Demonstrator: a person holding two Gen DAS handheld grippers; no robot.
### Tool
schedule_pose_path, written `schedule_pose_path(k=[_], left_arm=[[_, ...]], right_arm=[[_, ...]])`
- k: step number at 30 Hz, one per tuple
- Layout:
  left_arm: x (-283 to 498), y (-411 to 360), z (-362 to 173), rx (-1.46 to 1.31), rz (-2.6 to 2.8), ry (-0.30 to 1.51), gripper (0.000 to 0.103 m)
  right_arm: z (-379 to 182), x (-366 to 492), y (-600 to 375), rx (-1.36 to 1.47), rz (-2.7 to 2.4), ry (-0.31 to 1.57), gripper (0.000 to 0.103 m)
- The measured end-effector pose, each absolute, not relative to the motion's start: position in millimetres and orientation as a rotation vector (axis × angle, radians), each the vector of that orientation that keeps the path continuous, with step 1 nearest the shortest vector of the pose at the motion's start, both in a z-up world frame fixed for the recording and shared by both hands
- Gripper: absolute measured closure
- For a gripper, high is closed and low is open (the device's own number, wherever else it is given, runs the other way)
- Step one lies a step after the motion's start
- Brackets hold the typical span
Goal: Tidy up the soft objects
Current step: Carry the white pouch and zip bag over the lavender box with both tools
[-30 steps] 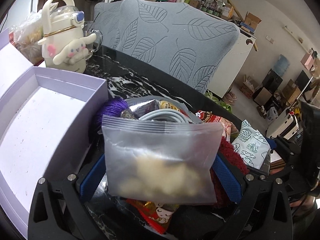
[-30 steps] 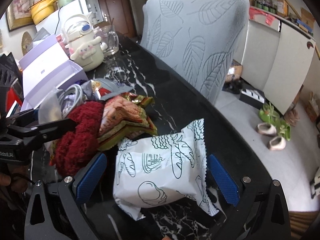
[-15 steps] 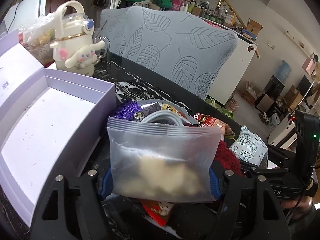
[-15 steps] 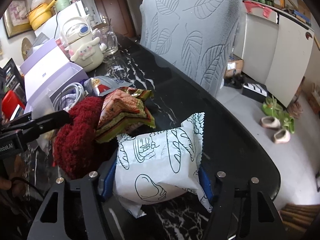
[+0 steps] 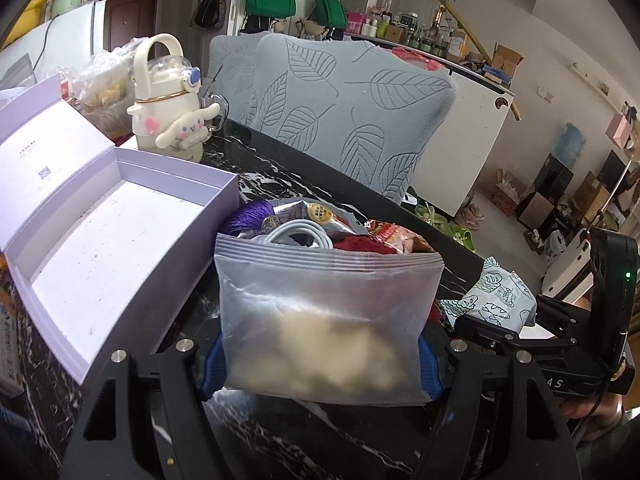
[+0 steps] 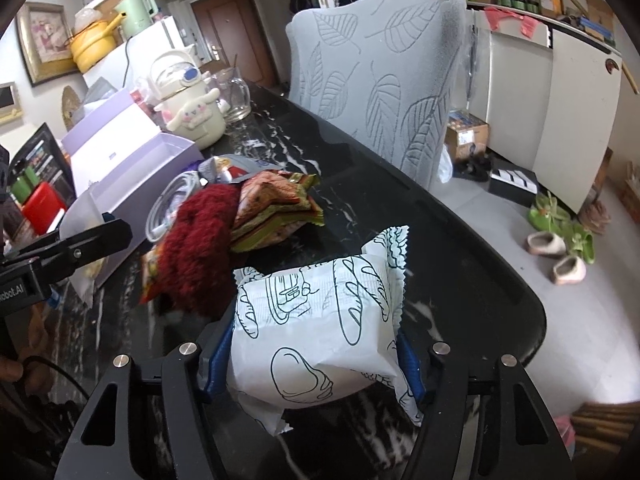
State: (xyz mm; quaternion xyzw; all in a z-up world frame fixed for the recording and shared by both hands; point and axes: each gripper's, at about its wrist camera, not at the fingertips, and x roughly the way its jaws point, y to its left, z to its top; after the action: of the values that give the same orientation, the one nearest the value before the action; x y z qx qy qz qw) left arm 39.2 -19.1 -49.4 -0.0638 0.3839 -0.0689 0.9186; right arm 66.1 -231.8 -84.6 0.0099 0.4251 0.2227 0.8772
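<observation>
Frosted zip bag, unlabelled, bread-print packet, both gripped

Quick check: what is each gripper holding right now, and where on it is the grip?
Left gripper: frosted zip bag, pinched across its lower side edges. Right gripper: white bread-print packet, clamped across its lower sides.

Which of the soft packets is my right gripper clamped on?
The white packet printed with bread drawings, between the right gripper pads; the frosted zip bag is in the left gripper.
</observation>
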Motion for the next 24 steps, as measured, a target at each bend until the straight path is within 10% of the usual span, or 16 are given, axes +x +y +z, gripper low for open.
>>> schedule_pose_path(k=[24], left_arm=[[-43, -10, -42, -0.162, -0.011, 0.760, 0.030]], right_arm=[[-73, 11, -202, -0.040, 0.649, 0.849, 0.037]])
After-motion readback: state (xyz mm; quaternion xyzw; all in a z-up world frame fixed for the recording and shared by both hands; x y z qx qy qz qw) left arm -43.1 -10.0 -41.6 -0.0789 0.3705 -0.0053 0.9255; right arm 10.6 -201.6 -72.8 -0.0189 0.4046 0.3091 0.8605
